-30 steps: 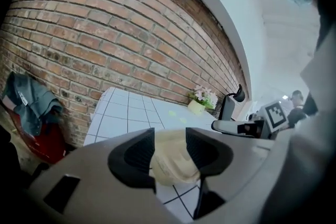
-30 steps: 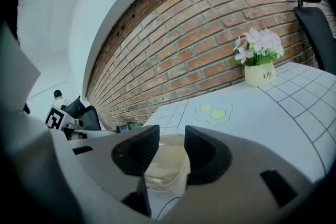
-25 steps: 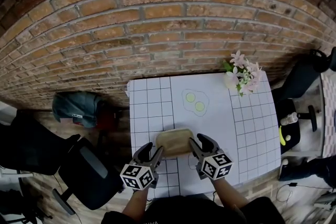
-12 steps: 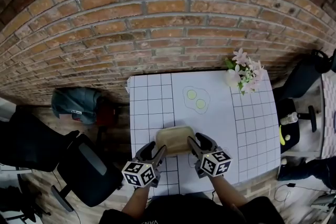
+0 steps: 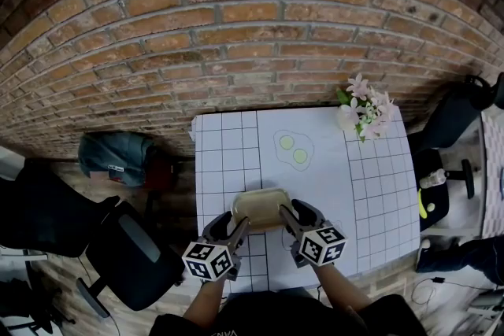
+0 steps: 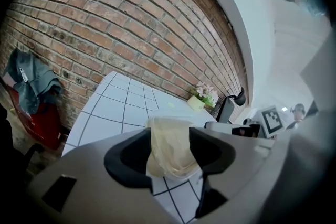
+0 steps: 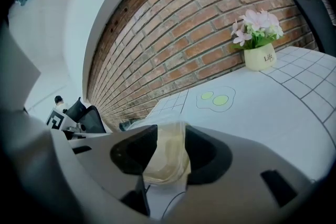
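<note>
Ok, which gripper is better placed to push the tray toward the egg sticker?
Right, marginally. The left gripper and right gripper are each shut on an end of the tray; the egg sticker lies ahead, nearer the right one.

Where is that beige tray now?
In the head view the beige tray is near the front of the table, gripped at its left end by the left gripper and its right end by the right gripper.

The right gripper (image 7: pixel 171 148) pinches a pale tray (image 7: pixel 166 166) by its rim, a flowerpot (image 7: pixel 260 58) well beyond.
</note>
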Demonstrator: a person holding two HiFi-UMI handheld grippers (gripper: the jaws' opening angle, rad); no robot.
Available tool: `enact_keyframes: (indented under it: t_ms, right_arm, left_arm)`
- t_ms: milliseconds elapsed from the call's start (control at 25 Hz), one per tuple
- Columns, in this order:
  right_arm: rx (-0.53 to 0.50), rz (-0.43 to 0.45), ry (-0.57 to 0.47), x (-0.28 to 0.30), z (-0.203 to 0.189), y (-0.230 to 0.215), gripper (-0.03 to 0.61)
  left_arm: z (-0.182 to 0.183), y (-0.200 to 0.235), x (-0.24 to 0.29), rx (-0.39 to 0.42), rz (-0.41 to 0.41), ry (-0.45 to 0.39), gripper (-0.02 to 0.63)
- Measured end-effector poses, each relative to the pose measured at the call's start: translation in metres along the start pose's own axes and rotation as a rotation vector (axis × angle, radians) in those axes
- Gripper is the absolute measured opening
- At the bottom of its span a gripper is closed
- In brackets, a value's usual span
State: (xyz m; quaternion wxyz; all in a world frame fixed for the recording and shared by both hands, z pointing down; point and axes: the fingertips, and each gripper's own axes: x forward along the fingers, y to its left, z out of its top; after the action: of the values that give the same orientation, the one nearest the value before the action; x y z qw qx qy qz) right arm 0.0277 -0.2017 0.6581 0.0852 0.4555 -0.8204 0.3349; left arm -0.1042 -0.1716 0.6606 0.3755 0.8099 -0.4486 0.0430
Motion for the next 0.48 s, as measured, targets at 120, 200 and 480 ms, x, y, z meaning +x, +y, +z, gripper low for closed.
enact_keyframes:
  t_ms: [120,200,480]
  right_arm:
    - [-0.001,0.003,-0.012,-0.003,0.004,0.003,0.152]
    - [0.003,0.004,-0.025,-0.005,0.007,0.005,0.152]
    - [0.003,0.008,-0.085,-0.016,0.023,0.008,0.114]
  left_arm:
    - [0.006,-0.003,-0.003,0.005,0.0,-0.02,0.218]
    - [0.01,-0.005,-0.004,0.007,-0.003,-0.033,0.218]
    - [0.024,-0.013,-0.012,0.009,-0.012,-0.084,0.218]
